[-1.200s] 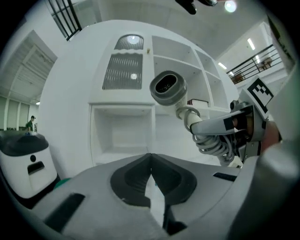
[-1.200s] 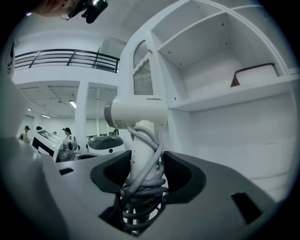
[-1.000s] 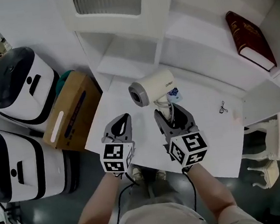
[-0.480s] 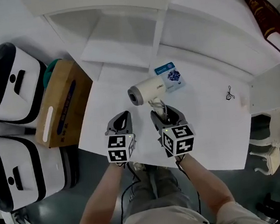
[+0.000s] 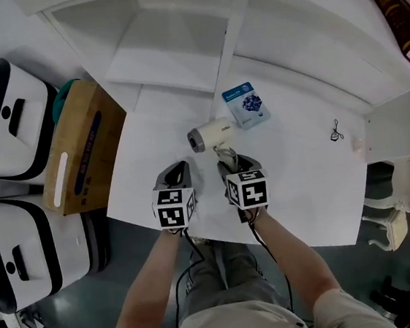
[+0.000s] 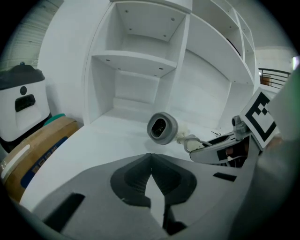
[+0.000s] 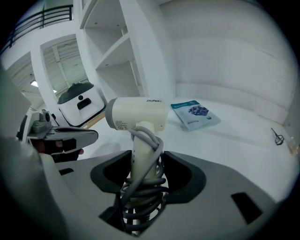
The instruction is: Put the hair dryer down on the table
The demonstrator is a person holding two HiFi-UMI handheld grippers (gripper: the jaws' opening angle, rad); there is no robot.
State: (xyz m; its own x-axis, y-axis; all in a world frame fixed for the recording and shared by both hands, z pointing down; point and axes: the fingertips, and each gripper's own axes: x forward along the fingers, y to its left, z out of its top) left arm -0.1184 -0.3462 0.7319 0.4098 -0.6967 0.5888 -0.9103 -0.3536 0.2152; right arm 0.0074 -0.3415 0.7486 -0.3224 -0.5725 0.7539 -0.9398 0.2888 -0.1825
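**Hair dryer in hand, low over the surface, not yet set down**

Starts with the white shelf unit [image 5: 177, 45] at the back. In front of it, the white surface [image 5: 305, 200], mostly bare, so plenty of free room for a landing. Off its left edge, a cardboard box [image 5: 79, 155], well out of the way.

Over the near middle of the surface, holds the hair dryer [image 5: 210, 135] in the right gripper [image 5: 229, 166], closed on the handle with the barrel on top and the grey nozzle pointing left. Probably gripped low on the handle so the barrel can tip over and lie flat. Keeps the left gripper [image 5: 177, 174] just beside it, closed with nothing between the tips and taking no part in the hold. Just beyond the dryer, a blue leaflet [image 5: 246, 105] flat on the surface, worth avoiding on the way down.

From the head view, gives the layout but hides the grip under the marker cube. From the right gripper view, shows the grey cord [image 7: 140, 187] wound round the handle and pinched inside the grip. From the left gripper view, looks into the nozzle mouth. Cannot tell from any view whether the dryer touches the surface.
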